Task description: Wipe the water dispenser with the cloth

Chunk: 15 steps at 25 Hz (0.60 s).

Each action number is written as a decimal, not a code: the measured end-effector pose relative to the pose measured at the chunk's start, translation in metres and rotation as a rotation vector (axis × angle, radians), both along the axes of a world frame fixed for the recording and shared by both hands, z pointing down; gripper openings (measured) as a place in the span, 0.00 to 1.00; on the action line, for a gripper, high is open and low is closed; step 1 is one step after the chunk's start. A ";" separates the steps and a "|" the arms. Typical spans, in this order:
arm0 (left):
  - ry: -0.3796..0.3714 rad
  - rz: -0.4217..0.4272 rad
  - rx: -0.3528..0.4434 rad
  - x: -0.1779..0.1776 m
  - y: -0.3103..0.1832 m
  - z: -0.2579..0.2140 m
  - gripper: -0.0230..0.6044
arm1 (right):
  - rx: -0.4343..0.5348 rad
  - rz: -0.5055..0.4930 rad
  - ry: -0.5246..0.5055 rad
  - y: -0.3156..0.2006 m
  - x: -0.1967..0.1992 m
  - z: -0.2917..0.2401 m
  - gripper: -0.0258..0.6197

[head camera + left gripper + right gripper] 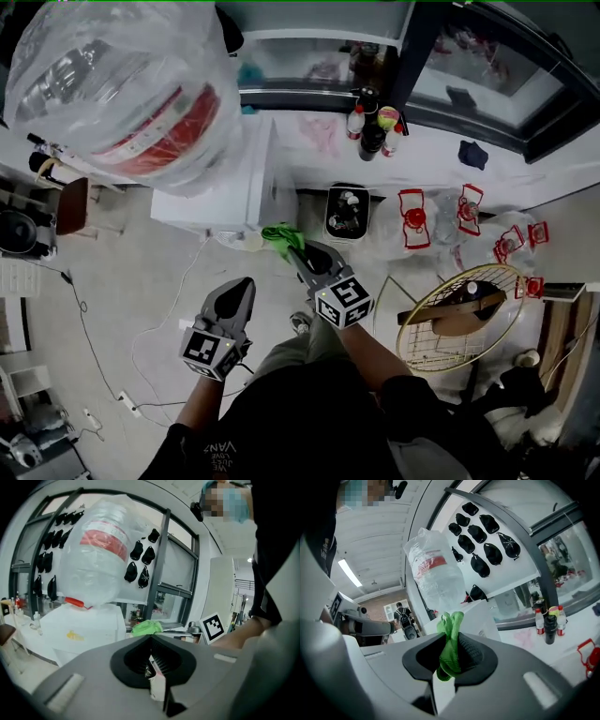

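The green cloth is bunched into a narrow fold and pinched between the jaws of the right tool, which are closed on it. Its loose end sticks up past the tips. In the head view the cloth hangs just beside the lower front corner of the white water dispenser; whether it touches the cabinet cannot be told. On top of the dispenser sits a large water bottle with a red label, wrapped in clear plastic film. The left tool is held lower and to the left, apart from the dispenser, with its jaws closed together and nothing gripped. To the right of the dispenser, a dark bin on the floor holds small mixed items too small to make out. Beyond it, a few bottles stand grouped on the white counter below the window. A round gold wire frame lies at the person's right, and thin cables trail across the floor on the left. Only the gripper views show the wall panel hung with black caps behind the bottle. The left gripper view shows the cloth from the side, beside the dispenser.
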<state>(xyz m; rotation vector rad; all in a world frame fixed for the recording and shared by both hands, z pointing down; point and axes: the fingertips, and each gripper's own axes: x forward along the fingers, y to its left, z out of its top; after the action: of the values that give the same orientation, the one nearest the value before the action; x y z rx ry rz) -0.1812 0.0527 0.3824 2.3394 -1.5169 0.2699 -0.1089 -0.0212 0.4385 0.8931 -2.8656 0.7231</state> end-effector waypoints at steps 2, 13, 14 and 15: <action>-0.006 0.018 -0.010 0.005 -0.009 0.008 0.04 | -0.006 -0.005 -0.021 -0.009 -0.008 0.009 0.15; -0.039 -0.039 -0.044 0.009 -0.062 0.030 0.04 | -0.041 -0.019 -0.134 -0.077 -0.029 0.044 0.15; -0.037 -0.045 -0.044 0.009 -0.066 0.031 0.04 | -0.040 -0.022 -0.134 -0.085 -0.030 0.046 0.15; -0.035 -0.050 -0.045 0.008 -0.069 0.031 0.04 | -0.038 -0.024 -0.131 -0.093 -0.032 0.047 0.15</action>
<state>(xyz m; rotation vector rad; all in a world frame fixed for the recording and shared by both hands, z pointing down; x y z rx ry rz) -0.1728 -0.0162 0.4137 2.2702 -1.5664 0.3305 -0.1405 -0.1137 0.4858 0.8347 -2.9582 0.8618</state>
